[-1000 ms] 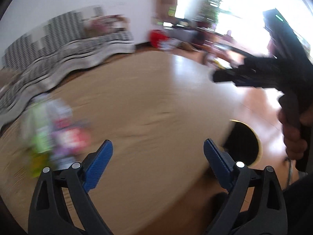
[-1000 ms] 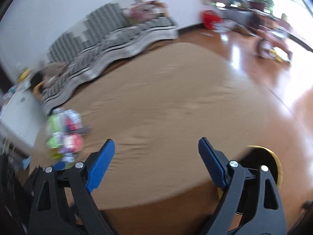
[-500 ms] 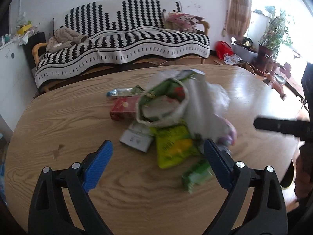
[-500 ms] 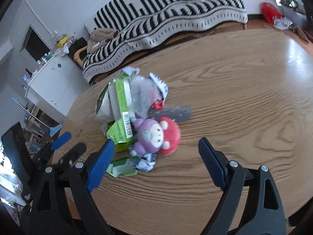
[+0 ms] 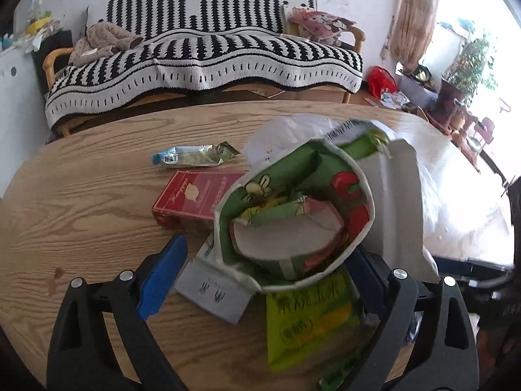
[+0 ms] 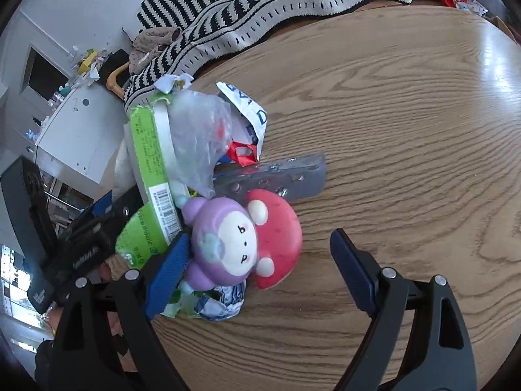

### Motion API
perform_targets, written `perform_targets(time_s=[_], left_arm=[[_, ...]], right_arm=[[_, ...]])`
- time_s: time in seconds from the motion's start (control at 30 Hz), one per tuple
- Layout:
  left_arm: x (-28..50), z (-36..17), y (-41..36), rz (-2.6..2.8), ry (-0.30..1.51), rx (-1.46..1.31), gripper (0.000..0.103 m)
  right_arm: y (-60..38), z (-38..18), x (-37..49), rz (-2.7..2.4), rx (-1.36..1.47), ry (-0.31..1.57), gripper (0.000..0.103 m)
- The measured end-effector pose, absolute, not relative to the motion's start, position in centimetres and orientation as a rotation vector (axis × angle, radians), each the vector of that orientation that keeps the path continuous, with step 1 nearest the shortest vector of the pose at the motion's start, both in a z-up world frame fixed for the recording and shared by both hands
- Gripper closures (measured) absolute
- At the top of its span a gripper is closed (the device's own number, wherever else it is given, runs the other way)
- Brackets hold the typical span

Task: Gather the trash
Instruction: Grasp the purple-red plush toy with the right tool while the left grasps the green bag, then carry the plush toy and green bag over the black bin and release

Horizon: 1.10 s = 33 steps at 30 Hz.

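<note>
Both wrist cameras look down close over the surface (image 5: pixel 81 202) toward the sofa (image 5: pixel 202 49), sharing the trash pile (image 5: pixel 293 215) from opposite sides.

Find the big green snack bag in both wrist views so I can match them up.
Left wrist: green snack bag sits centre, mouth open toward the camera, between the open fingers of the left gripper.
Right wrist: same bag, seen side-on, at left of the pile.
Shared landmark: the striped sofa throw behind the table.
</note>
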State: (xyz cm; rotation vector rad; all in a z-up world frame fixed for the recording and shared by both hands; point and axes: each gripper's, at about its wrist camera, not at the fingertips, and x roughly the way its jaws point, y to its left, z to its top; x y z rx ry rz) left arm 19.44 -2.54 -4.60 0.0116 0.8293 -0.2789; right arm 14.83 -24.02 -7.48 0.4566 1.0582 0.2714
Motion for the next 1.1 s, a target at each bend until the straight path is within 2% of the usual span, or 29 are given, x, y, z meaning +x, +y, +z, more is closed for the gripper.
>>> perform_targets(time_s=[0.07, 0.1, 0.13, 0.17, 0.23, 0.47, 0.8, 1.1], left_arm=[[19.8, -4.6, -2.4, -0.283, 0.825, -0.02, 0.012], [19.8, -4.6, -2.3, -0.285, 0.828, -0.032, 0.017], [19.8, -4.5, -2.2, -0.297, 0.829, -0.052, 0.034], [19.8, -4.4, -2.2, -0.301, 0.833, -0.065, 0.036], [19.6, -4.1, -2.1, -0.291, 0.825, -0.082, 0.038], [18.1, -1.8, -1.4, -0.292, 0.775, -0.094, 0.039], [17.1, -1.1, -1.1, -0.268, 0.762, -0.077, 0.039], [13.2, 2.2, -6.7, -0.365, 0.659, -0.007, 0.039]], right_arm=[[-23.8, -7.6, 15.0, 0.284, 0.462, 1.065, 0.021], [-23.7, -7.6, 15.1, 0.292, 0.461, 1.068, 0.024], [-23.5, -7.7, 15.1, 0.306, 0.462, 1.069, 0.035], [-23.4, -7.6, 15.0, 0.335, 0.466, 1.072, 0.04], [-22.9, -6.9, 14.9, 0.318, 0.427, 1.055, 0.043], [-23.3, -4.6, 14.0, 0.33, 0.419, 0.989, 0.046], [-25.3, -3.6, 13.2, 0.3, 0.422, 0.958, 0.046], [-31.5, -1.0, 9.3, 0.22, 0.425, 0.883, 0.046]])
